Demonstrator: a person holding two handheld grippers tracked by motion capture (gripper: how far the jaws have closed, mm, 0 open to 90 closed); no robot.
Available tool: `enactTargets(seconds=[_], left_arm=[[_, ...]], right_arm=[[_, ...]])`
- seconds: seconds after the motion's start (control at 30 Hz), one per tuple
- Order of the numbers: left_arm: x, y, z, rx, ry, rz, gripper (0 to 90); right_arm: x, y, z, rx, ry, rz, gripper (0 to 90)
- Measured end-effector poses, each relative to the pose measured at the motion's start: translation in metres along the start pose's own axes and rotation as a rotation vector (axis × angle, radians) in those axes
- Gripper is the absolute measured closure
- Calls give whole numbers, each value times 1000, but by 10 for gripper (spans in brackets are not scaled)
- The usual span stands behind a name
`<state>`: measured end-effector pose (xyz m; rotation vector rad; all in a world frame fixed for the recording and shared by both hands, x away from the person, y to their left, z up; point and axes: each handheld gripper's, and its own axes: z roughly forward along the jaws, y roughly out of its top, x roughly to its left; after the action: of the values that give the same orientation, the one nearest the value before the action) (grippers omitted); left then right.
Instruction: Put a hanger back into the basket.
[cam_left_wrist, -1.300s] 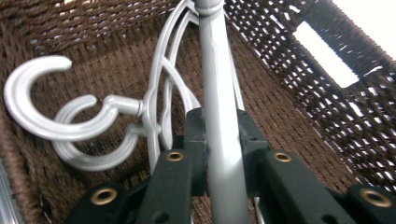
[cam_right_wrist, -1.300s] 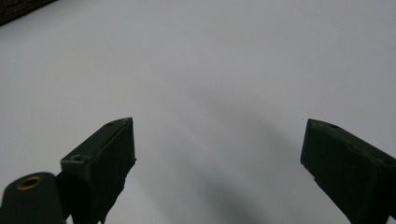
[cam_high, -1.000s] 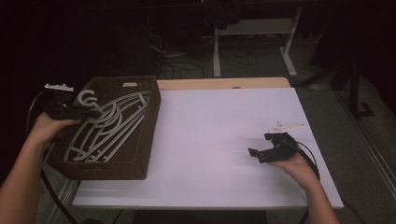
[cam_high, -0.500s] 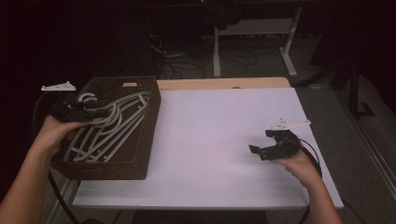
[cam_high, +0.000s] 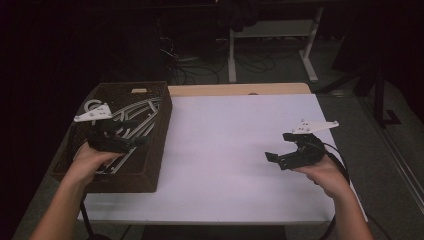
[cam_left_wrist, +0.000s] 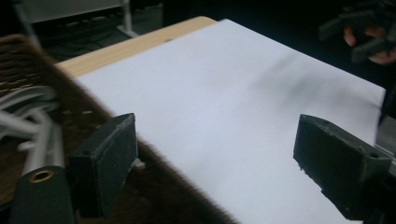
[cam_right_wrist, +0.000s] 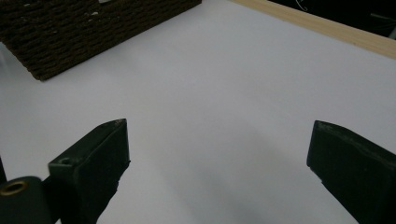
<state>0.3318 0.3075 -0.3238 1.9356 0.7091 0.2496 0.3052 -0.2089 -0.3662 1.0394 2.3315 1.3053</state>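
hovering my left claw (cam_high: 142, 140), jaws just opening wide and empty, over the basket (cam_high: 155, 150) of white hangers (cam_high: 137, 112); my right claw (cam_high: 270, 157) is gaping empty.

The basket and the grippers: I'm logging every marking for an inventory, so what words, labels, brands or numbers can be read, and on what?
None can be read.
Pale patch on the far rim of the basket: too small and blurred to tell whether it bears text.
White hangers, left gripper, right gripper: no print visible.
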Motion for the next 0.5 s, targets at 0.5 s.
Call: enactTargets(seconds=[0.5], left_arm=[[-12, -9, 28, 12, -71, 33, 12]], right_arm=[[6, 9, -18, -48, 10, -20, 27]])
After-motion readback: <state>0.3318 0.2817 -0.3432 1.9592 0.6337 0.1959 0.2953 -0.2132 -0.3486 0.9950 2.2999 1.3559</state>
